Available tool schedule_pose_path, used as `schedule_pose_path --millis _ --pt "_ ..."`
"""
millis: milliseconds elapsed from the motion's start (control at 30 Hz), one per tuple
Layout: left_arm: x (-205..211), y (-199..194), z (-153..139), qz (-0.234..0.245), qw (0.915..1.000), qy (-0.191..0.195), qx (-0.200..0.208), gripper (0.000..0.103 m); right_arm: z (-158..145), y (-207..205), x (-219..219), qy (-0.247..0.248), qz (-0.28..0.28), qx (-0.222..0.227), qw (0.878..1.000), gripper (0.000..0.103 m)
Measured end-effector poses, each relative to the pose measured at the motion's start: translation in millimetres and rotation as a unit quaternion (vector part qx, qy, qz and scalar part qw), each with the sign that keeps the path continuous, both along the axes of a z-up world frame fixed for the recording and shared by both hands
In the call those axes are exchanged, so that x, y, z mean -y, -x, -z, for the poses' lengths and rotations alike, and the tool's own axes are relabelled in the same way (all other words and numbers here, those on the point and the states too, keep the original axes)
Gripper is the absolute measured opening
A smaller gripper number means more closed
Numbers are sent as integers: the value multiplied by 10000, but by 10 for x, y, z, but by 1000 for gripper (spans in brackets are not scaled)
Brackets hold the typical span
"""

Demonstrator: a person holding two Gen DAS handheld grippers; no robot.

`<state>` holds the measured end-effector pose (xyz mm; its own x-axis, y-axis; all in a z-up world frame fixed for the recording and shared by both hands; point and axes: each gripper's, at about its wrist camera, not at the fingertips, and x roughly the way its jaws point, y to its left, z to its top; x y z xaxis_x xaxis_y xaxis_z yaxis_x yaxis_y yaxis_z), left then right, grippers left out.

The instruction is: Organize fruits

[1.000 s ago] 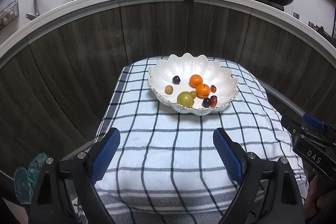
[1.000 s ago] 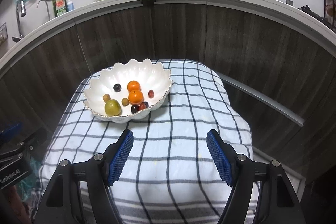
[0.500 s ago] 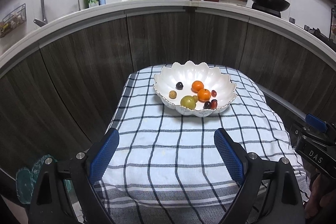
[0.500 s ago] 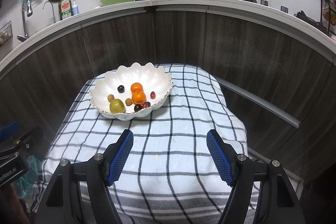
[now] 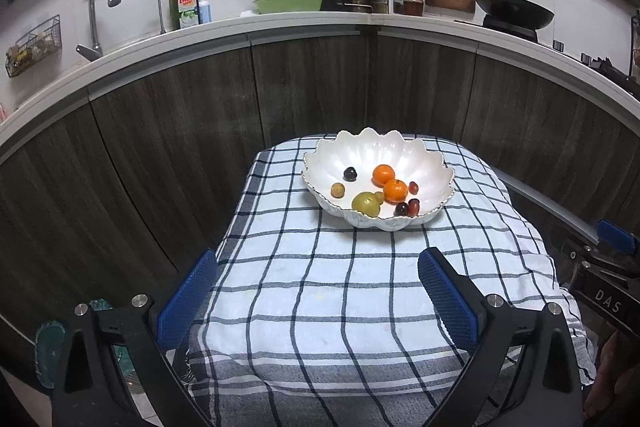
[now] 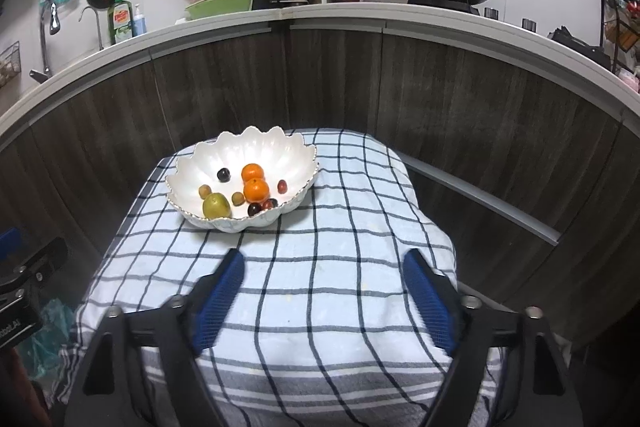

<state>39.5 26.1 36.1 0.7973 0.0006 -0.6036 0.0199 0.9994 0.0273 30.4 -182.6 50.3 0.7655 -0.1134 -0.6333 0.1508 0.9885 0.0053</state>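
The bowl (image 5: 378,163) stands on the checked cloth (image 5: 340,287) at the far end of the table. Inside it lie two oranges (image 5: 390,183), a green fruit (image 5: 366,203), a dark grape (image 5: 350,173) and several smaller pieces. Contents and their positions match the earlier frames.

The left gripper (image 5: 318,291) is spread wide with nothing between its blue pads (image 5: 448,301); its jaws have just been opening and stand visibly further apart than a second ago. The right gripper (image 6: 324,291) is likewise parted and empty, its jaws also having just widened.

Both views now show the bowl smaller and farther off than before, with more cloth in the foreground. Neither gripper touches the bowl or any fruit.
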Motion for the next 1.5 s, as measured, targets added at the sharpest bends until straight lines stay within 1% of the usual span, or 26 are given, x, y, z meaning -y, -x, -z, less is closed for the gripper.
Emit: schedule_pose_path --millis 300,1500 --pt "-26 -9 8 -104 9999 -26 -29 103 -54 11 -22 82 38 80 9999 85" --pt "-2 10 1 -87 10000 -19 -34 103 -70 36 -20 57 34 107 9999 85"
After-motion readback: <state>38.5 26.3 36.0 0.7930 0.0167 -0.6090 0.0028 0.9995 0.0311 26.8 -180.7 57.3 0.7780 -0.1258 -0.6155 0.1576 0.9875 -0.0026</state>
